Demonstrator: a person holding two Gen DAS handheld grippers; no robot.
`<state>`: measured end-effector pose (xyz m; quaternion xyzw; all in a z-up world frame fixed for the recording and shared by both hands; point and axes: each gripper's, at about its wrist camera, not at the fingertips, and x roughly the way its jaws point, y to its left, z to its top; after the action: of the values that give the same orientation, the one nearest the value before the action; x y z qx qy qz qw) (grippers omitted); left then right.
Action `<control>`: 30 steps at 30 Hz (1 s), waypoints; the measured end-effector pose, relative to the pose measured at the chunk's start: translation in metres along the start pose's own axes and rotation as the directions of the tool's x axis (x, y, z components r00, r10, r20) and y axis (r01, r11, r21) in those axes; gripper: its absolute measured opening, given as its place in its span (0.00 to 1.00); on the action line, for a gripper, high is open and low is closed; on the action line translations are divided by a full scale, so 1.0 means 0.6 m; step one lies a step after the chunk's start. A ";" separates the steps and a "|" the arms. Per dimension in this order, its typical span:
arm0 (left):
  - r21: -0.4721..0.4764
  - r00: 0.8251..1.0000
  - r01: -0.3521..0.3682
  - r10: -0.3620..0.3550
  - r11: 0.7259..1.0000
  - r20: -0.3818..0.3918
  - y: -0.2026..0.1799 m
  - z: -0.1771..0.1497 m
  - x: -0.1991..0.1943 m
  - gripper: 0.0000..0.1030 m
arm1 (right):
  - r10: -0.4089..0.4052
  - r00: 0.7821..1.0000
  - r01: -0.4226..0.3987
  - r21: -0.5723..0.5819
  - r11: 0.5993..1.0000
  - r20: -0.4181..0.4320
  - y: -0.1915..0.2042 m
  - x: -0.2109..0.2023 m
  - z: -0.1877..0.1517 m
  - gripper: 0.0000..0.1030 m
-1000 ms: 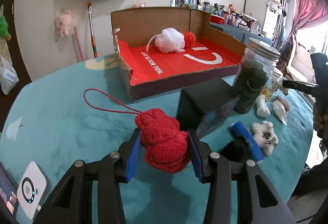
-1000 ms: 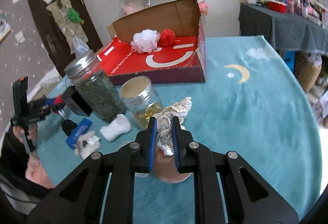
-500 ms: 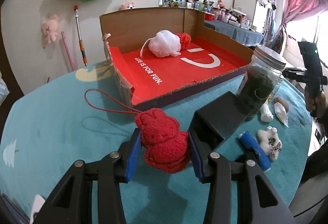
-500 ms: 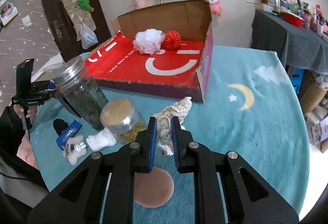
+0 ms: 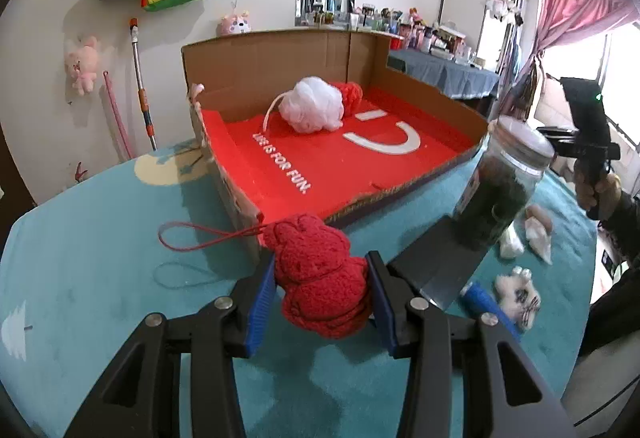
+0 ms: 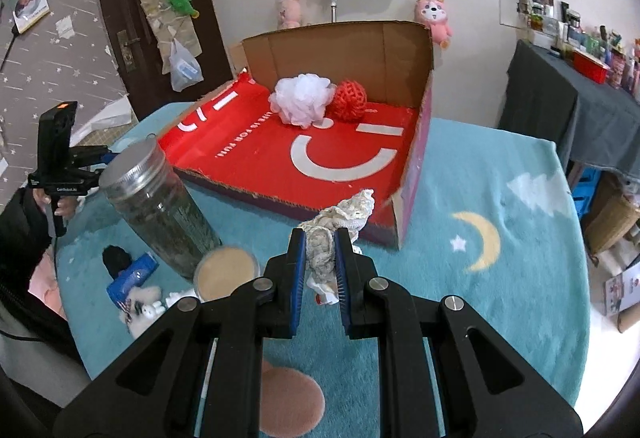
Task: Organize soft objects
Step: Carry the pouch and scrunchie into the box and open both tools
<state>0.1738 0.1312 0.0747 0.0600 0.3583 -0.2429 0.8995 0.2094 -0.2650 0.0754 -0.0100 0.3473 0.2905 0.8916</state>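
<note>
Clamping a red knitted plush (image 5: 322,280) at lower centre, the left gripper (image 5: 320,294) hangs above the teal surface (image 5: 100,258). The right gripper (image 6: 320,266) has its jaws pinched narrow on a cream lace cloth (image 6: 336,230), low centre, before the red-lined cardboard box (image 6: 320,161) holding a white mesh pouf (image 6: 302,97) and red ball (image 6: 350,99)

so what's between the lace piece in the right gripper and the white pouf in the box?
Right wrist view: only the box's torn front edge and bare red floor before the white pouf.

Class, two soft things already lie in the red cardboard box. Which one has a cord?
The white mesh bath pouf: a white cord trails from it; the red woven ball beside it shows none.
</note>
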 end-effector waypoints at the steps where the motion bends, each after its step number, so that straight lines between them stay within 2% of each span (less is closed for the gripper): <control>1: 0.002 1.000 0.002 -0.002 1.000 0.008 -0.001 0.004 -0.002 0.45 | 0.010 1.000 -0.010 0.003 1.000 0.002 -0.001 0.001 0.004 0.13; 11: -0.012 0.997 0.067 -0.066 0.998 0.043 -0.026 0.079 0.005 0.45 | 0.077 0.997 -0.077 -0.003 0.997 0.008 0.011 0.022 0.050 0.13; 15: -0.017 0.999 0.038 -0.038 0.999 0.022 -0.050 0.127 0.030 0.45 | 0.080 0.997 -0.080 -0.011 0.997 0.011 0.019 0.033 0.088 0.13; 20: -0.015 0.999 0.017 -0.018 1.000 -0.035 -0.064 0.181 0.084 0.46 | 0.034 0.999 -0.033 0.007 0.999 -0.030 0.014 0.078 0.151 0.13; 24: -0.057 0.993 -0.030 0.023 0.998 -0.116 -0.050 0.216 0.146 0.46 | -0.027 0.994 0.032 0.040 0.999 -0.107 -0.003 0.137 0.193 0.13; 30: -0.098 0.960 -0.140 0.111 0.985 -0.259 -0.010 0.244 0.240 0.46 | -0.092 0.964 0.111 0.063 0.992 -0.249 -0.021 0.229 0.233 0.14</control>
<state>0.3512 0.0280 0.0859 0.0609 0.4786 -0.1546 0.8622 0.3830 -0.1744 0.0934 -0.0297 0.4649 0.2276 0.8551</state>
